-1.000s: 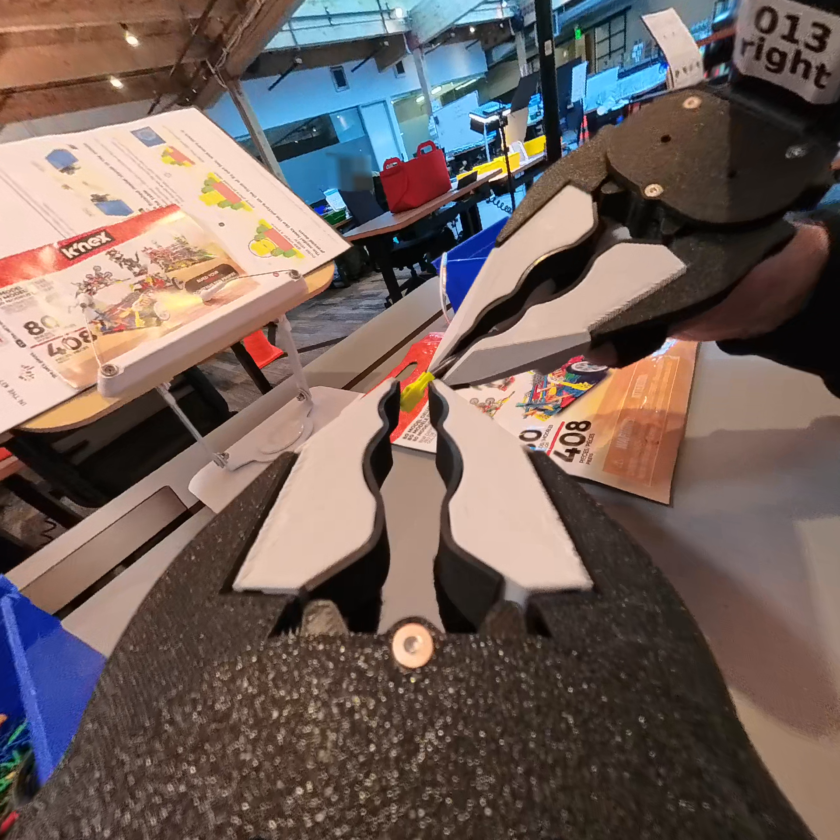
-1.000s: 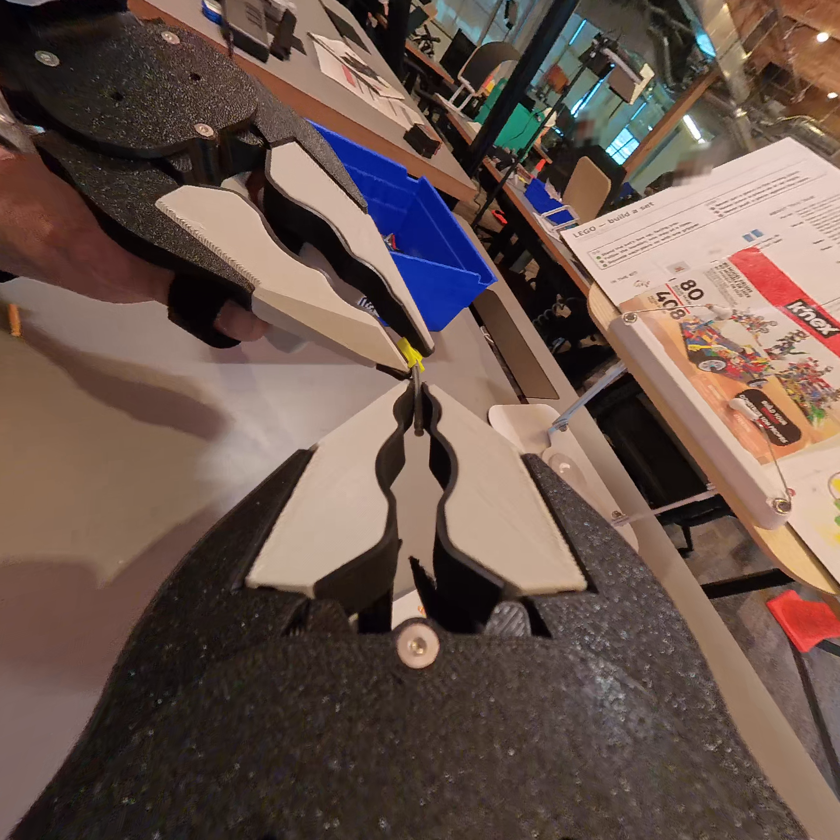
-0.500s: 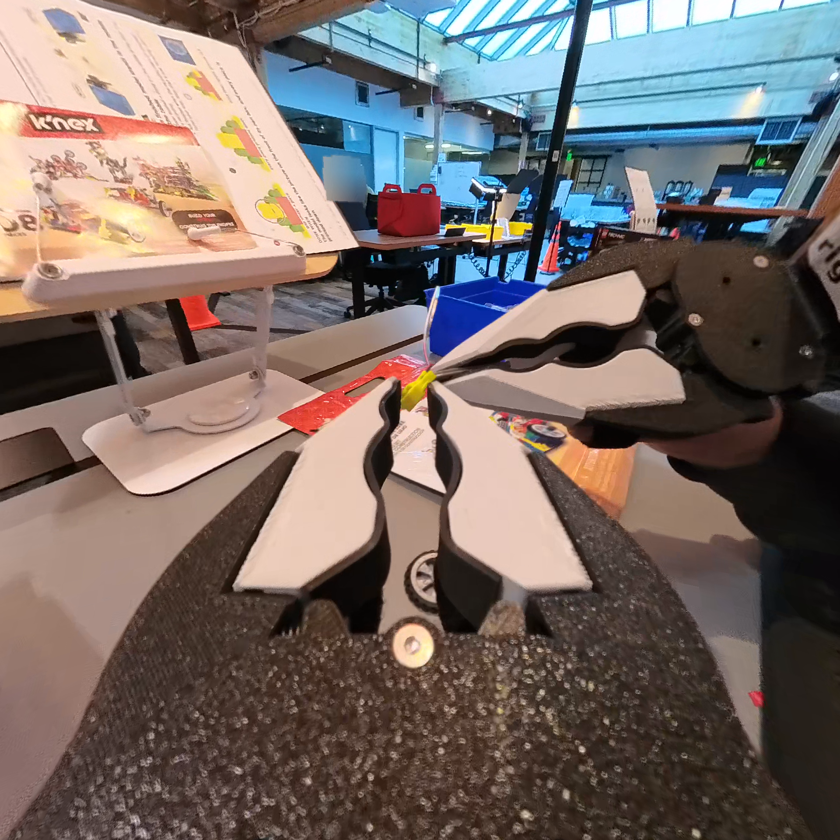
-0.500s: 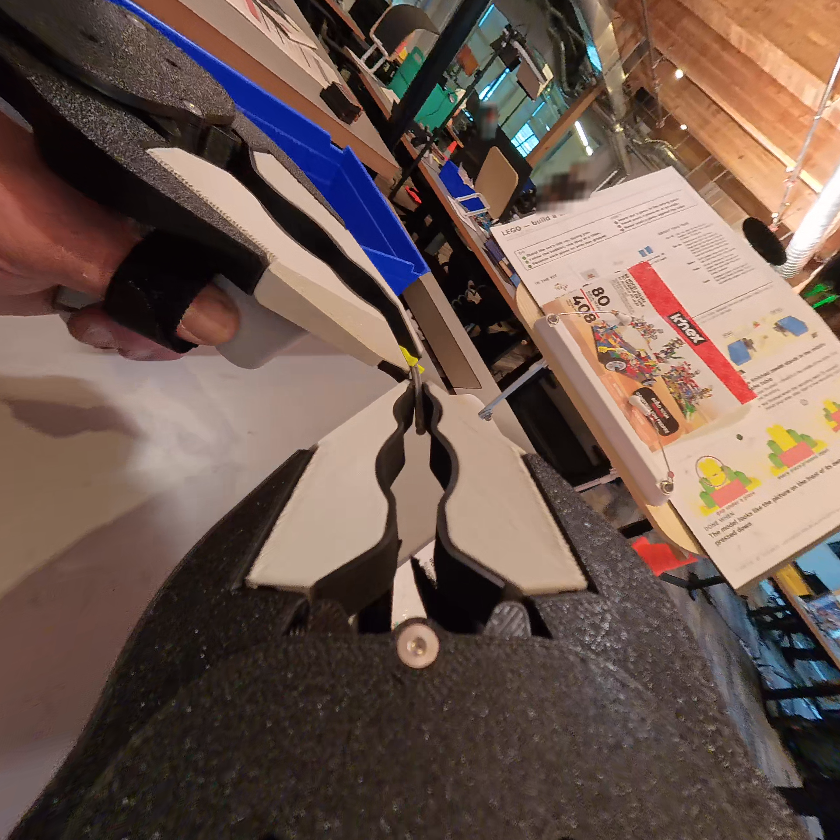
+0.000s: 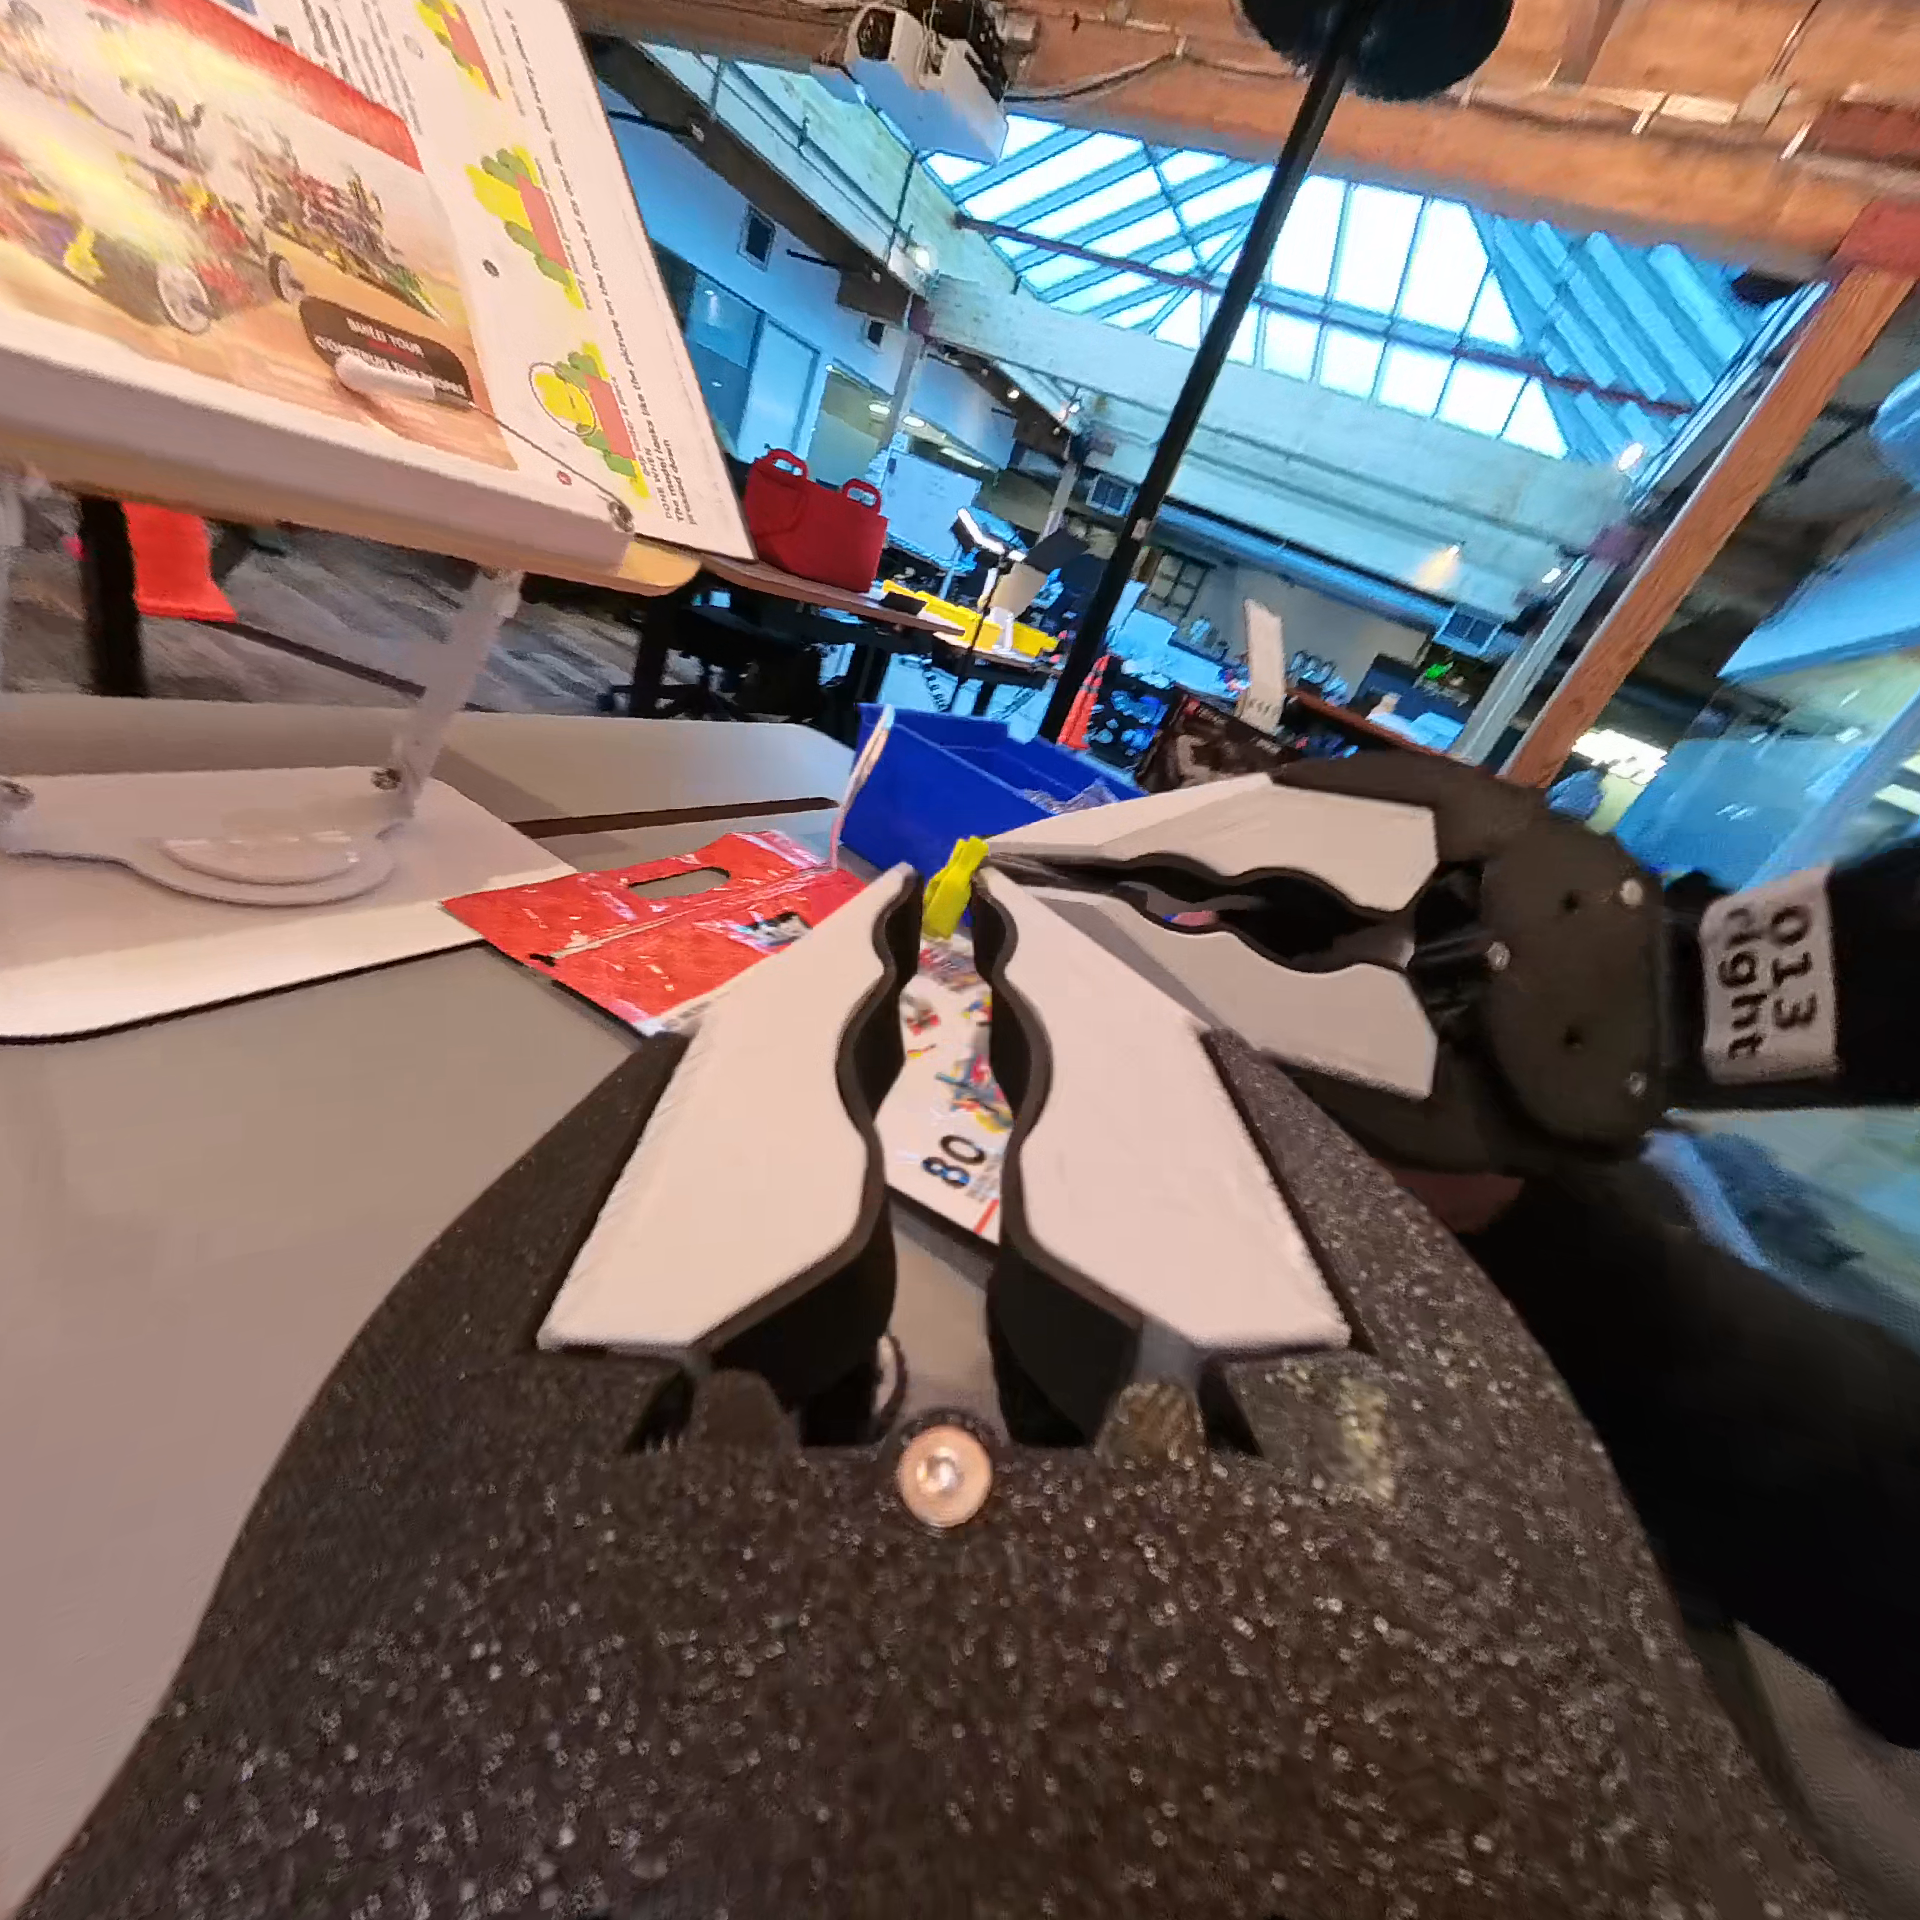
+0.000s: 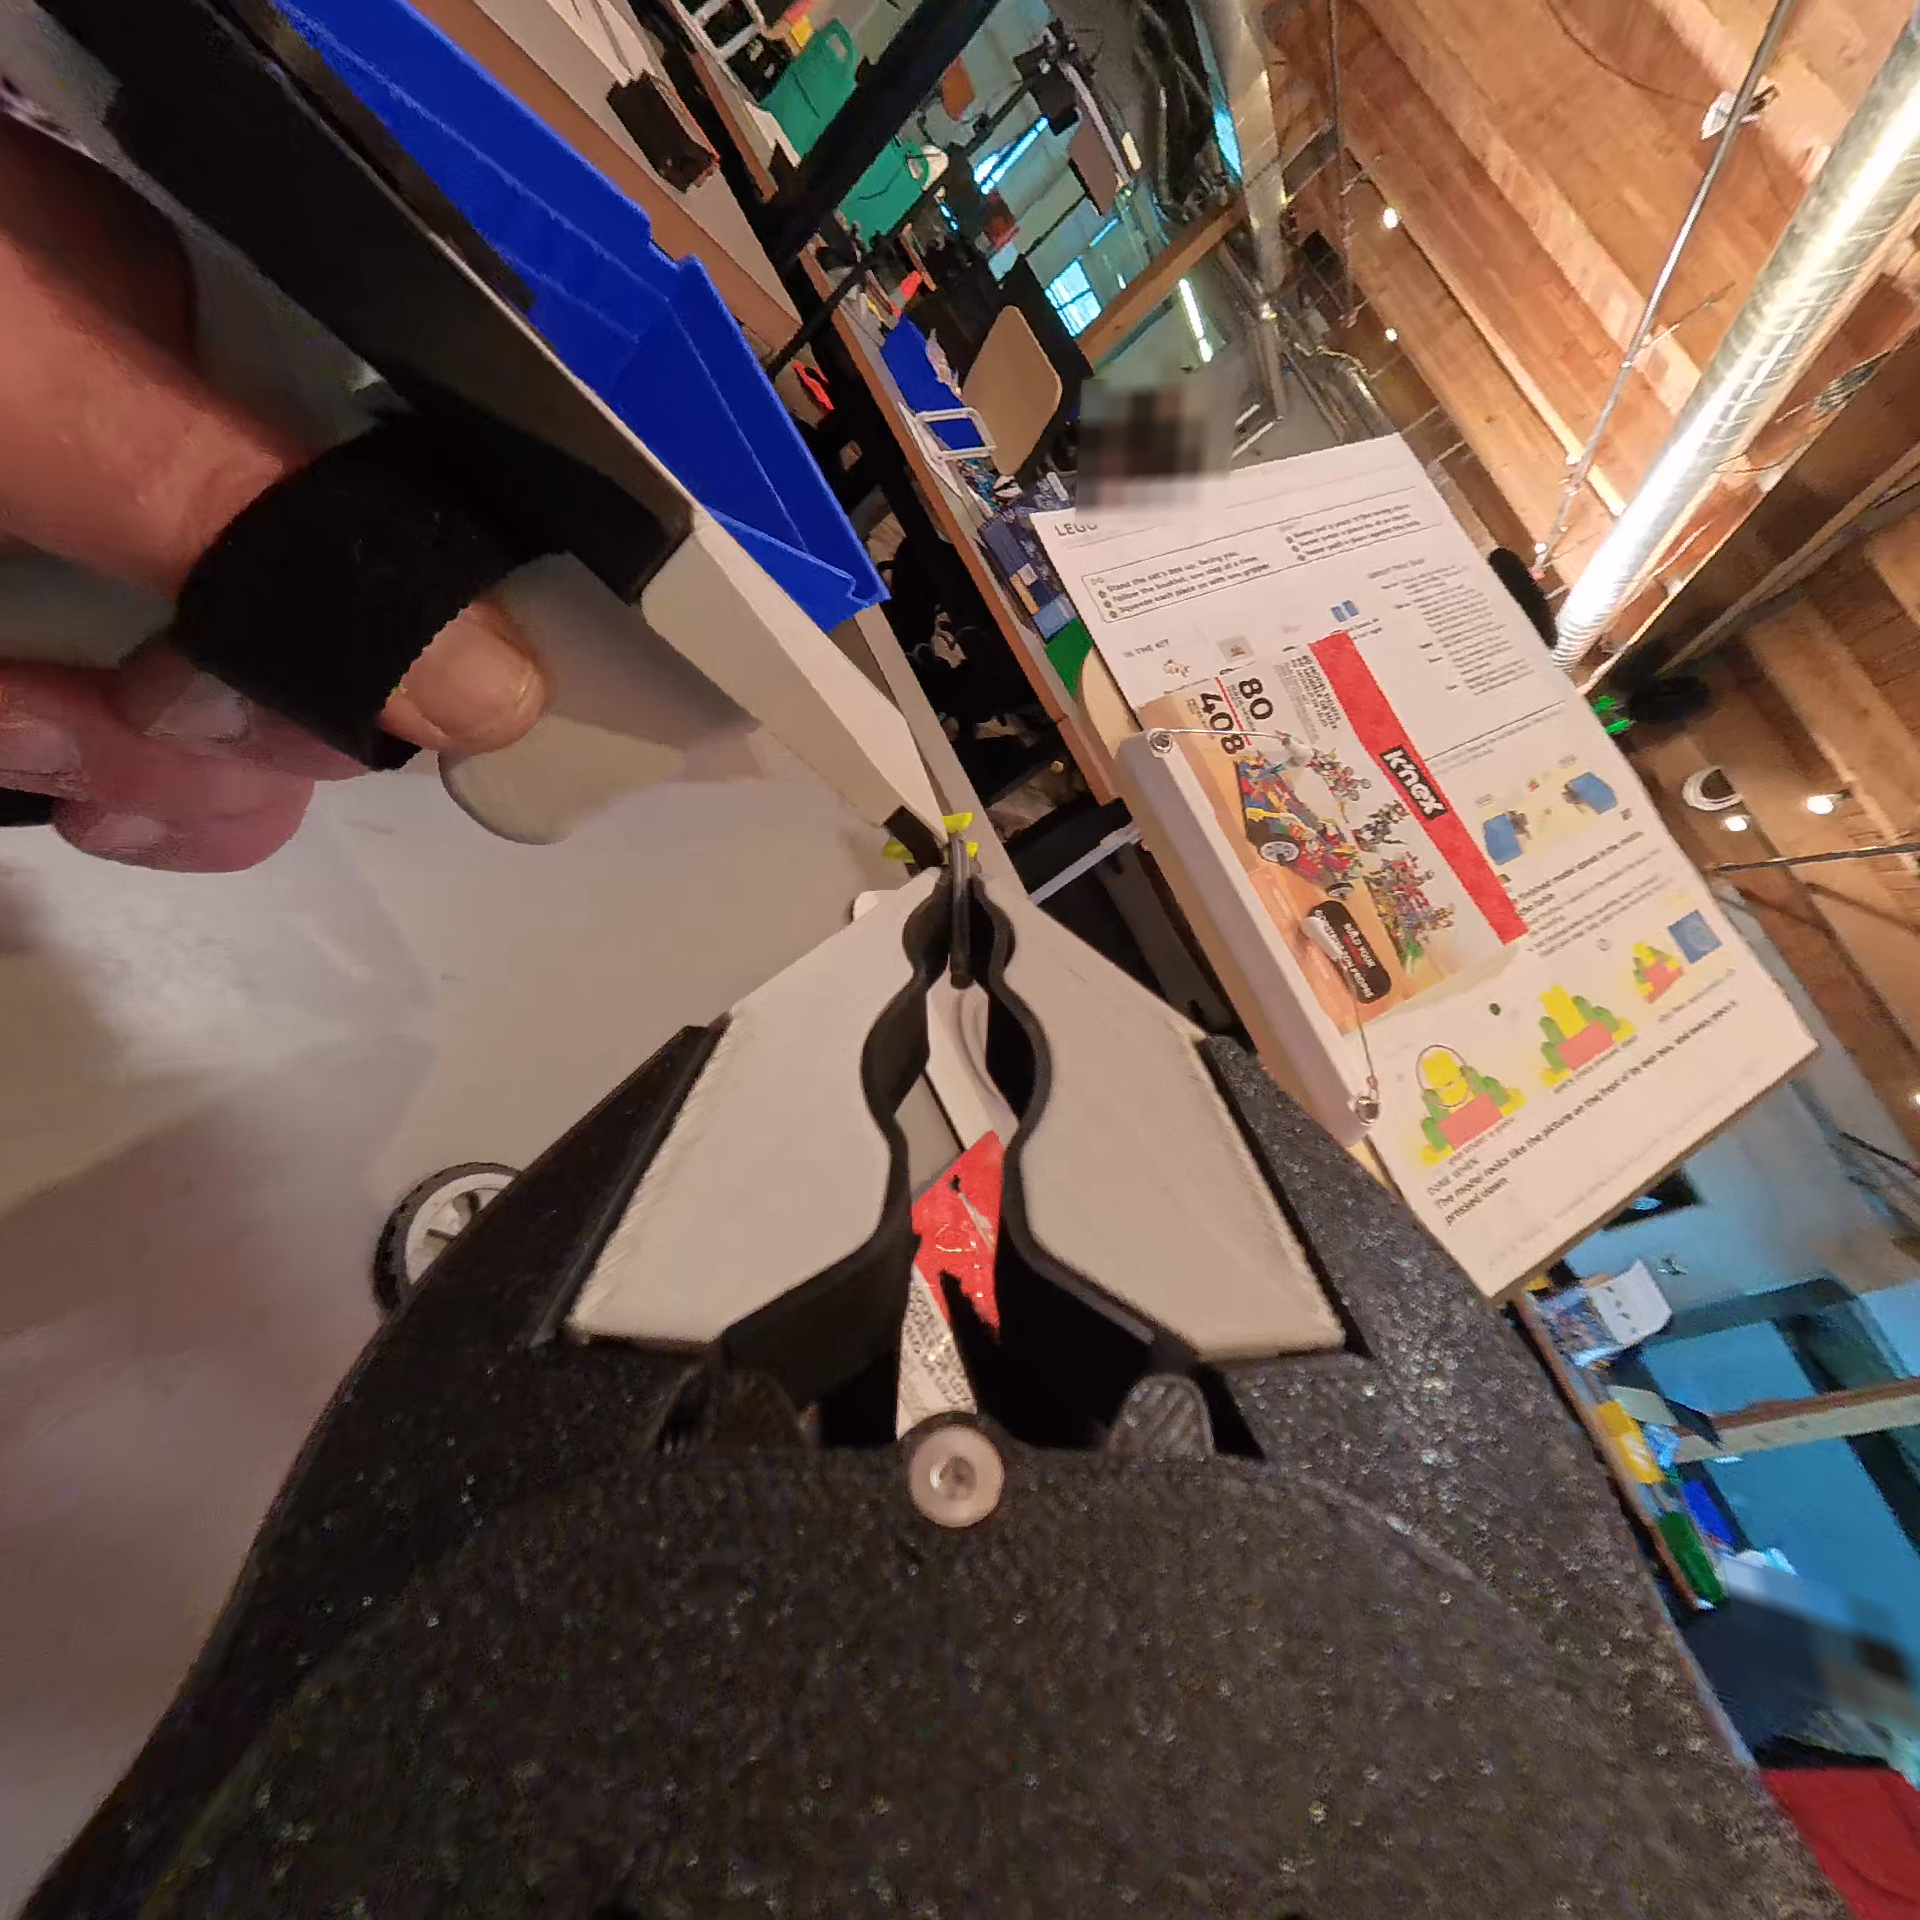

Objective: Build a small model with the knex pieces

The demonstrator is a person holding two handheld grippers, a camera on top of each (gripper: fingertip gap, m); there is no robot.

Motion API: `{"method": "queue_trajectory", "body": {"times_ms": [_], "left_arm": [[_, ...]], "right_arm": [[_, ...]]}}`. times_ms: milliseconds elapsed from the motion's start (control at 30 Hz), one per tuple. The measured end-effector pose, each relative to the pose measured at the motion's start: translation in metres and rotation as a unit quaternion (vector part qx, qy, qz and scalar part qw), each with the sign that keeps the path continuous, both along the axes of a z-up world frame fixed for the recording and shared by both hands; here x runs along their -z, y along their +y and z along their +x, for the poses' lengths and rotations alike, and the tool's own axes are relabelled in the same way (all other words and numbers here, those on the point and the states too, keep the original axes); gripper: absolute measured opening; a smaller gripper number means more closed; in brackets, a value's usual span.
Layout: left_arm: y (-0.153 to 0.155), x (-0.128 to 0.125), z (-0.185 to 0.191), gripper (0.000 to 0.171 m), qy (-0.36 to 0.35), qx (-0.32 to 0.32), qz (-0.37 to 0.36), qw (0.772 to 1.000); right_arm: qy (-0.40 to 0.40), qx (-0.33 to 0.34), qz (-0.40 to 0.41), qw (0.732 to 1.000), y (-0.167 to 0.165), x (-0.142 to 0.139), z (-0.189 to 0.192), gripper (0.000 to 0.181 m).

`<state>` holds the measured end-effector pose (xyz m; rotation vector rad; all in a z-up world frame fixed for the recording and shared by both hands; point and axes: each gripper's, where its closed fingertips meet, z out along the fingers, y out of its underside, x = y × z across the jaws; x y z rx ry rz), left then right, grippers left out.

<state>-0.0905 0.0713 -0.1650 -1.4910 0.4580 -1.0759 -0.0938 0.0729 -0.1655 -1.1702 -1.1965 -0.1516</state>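
My left gripper (image 5: 943,883) is shut on a small yellow connector piece (image 5: 952,896), held above the grey table (image 5: 260,1195). My right gripper (image 6: 961,883) is shut on a thin dark rod (image 6: 961,940) whose far end meets the yellow piece (image 6: 956,826). In the left wrist view the right gripper (image 5: 992,860) comes in from the right, tip to tip with the left one. In the right wrist view the left gripper (image 6: 914,821) reaches in from the upper left, held by a hand (image 6: 156,582). How the rod and connector join is hidden by the fingertips.
A tilted stand with printed instruction sheets (image 5: 312,260) stands at the table's far edge; it also shows in the right wrist view (image 6: 1403,883). A blue bin (image 5: 966,769), red packaging (image 5: 665,925) and a printed sheet (image 5: 956,1101) lie behind the tips. A small wheel (image 6: 436,1216) lies on the table. My two grippers' fingertips are within a few centimetres of each other.
Both grippers have stayed tip to tip and shut while swinging together; both views now tilt further up toward the stand and ceiling. The wheel has come into the right wrist view.
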Motion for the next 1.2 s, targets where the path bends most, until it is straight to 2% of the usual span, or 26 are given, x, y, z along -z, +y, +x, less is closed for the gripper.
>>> {"method": "queue_trajectory", "body": {"times_ms": [167,233,333,433,500,700,1033,1200], "left_arm": [[0.001,-0.003,-0.001,0.006,-0.077,0.041,-0.050,0.995],[0.001,-0.003,0.000,0.007,-0.087,0.053,-0.055,0.993],[-0.004,-0.011,0.002,0.011,-0.064,0.064,-0.022,0.996],[-0.008,-0.014,0.007,0.017,0.008,0.037,0.043,0.998],[-0.009,-0.014,0.009,0.020,0.031,0.031,0.060,0.997],[-0.005,-0.009,0.007,0.012,0.063,0.009,0.077,0.995],[-0.003,-0.007,0.005,0.007,0.042,0.012,0.051,0.998],[-0.004,-0.007,0.008,0.006,0.101,-0.019,0.100,0.990]], "right_arm": [[-0.020,0.027,0.047,0.998,0.002,-0.004,-0.001,0.001],[-0.012,0.022,0.038,0.999,0.002,-0.003,-0.001,0.001],[0.056,-0.015,-0.025,0.998,-0.001,-0.008,0.001,0.001],[0.104,-0.037,-0.069,0.991,-0.002,-0.012,0.005,0.001],[0.125,-0.046,-0.089,0.987,-0.001,-0.014,0.007,0.001],[0.130,-0.045,-0.099,0.986,0.000,-0.013,0.007,0.001],[0.118,-0.032,-0.083,0.989,0.001,-0.011,0.005,0.001],[0.128,-0.052,-0.108,0.985,0.000,-0.011,0.008,0.001]]}}
